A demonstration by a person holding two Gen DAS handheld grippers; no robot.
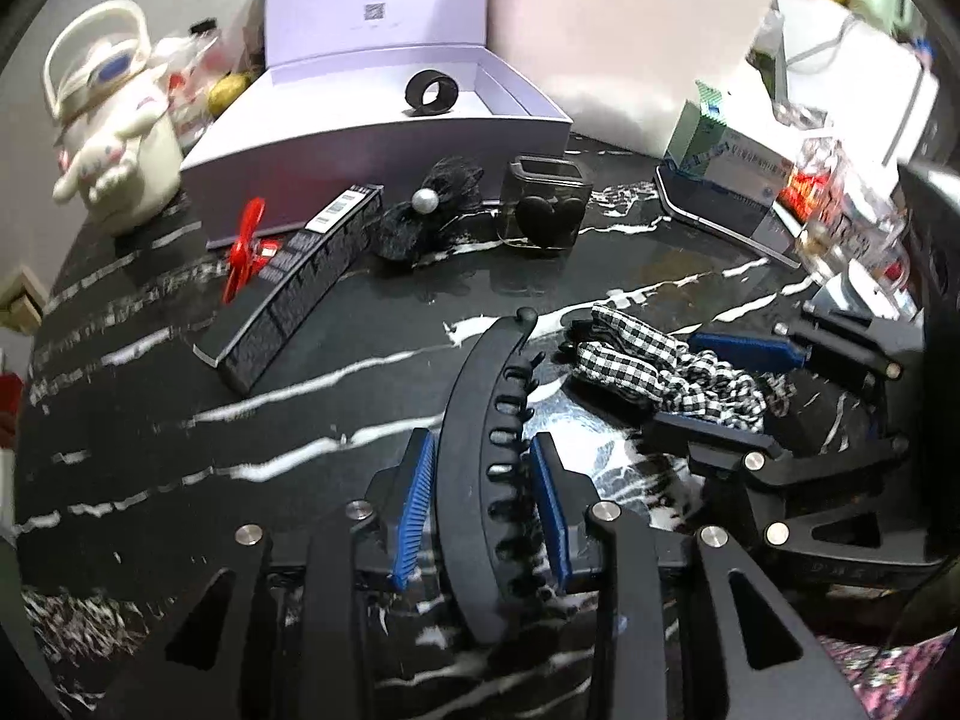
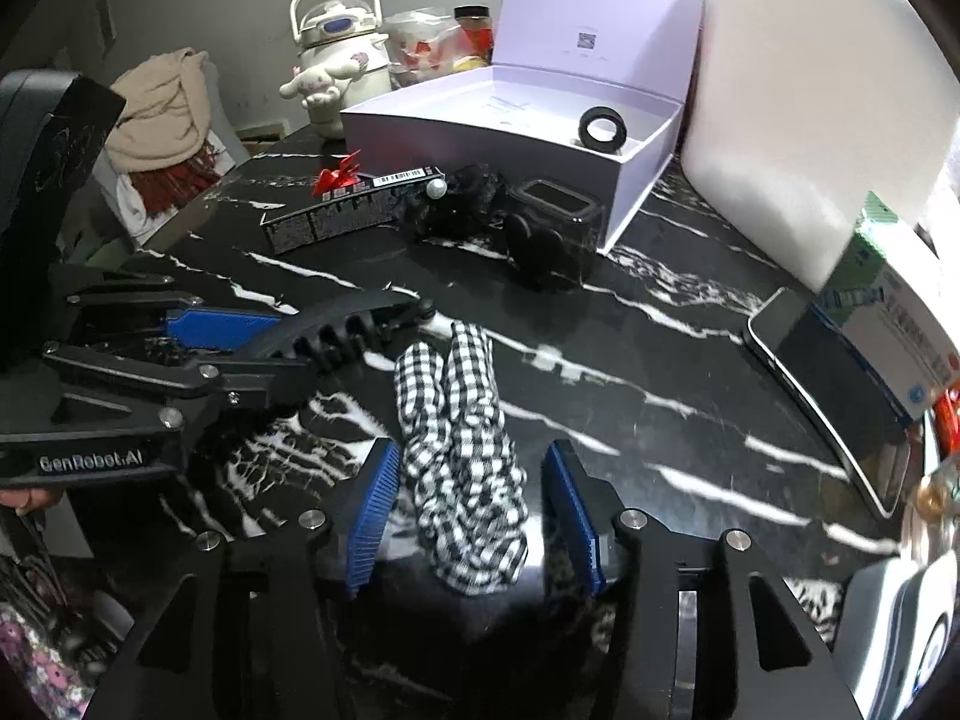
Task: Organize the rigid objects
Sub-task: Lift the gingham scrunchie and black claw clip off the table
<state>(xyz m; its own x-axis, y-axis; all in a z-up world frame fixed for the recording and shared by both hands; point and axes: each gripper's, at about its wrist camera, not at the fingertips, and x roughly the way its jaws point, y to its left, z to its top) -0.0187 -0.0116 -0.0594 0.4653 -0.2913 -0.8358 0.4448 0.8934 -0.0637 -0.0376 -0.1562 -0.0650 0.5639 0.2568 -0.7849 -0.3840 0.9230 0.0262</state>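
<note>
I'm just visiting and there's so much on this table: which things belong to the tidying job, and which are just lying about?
Job:
black hair clip
checked hair bow
open lilac box
black ring

Lying about:
white kettle
phone
green-and-white carton

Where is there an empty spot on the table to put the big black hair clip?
Bare marble lies left of the black hair clip, in front of the long black box. More lies between the checkered scrunchie and the phone. Along the white box it is crowded.
</note>
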